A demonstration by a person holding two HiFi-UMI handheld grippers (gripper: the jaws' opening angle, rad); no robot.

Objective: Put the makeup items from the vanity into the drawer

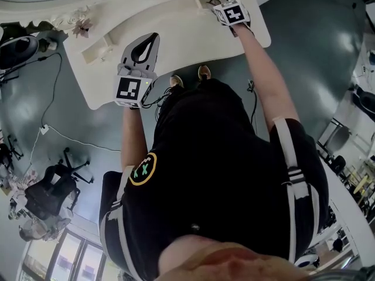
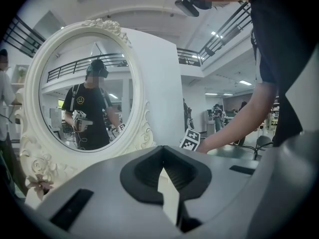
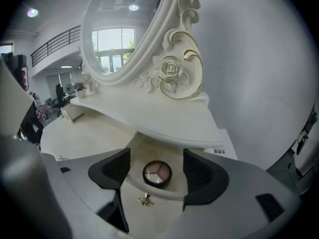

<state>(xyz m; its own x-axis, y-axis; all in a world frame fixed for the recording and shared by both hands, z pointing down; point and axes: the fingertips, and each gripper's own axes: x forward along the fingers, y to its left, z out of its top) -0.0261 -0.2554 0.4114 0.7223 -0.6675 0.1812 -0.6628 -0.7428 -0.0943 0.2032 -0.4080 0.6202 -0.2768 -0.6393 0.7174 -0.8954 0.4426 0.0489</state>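
Observation:
A round compact (image 3: 157, 174) with three powder shades lies in the small open drawer (image 3: 130, 182) at the vanity's right end, behind the drawer's gold knob (image 3: 145, 200). My right gripper (image 3: 156, 159) is open; its dark pads stand on either side of the compact without touching it. In the head view the right gripper (image 1: 224, 4) reaches over that drawer (image 1: 204, 0). My left gripper (image 1: 151, 41) hovers over the white vanity top (image 1: 181, 31) at the left, its jaws shut with nothing between them. In its own view the left gripper (image 2: 160, 157) faces the mirror.
An oval mirror (image 2: 82, 88) in an ornate white frame stands at the back of the vanity, its carved rose (image 3: 169, 69) above the right drawer. A second small drawer box (image 1: 96, 52) sits at the left. Cables (image 1: 58, 134) and an office chair (image 1: 50, 192) are on the floor.

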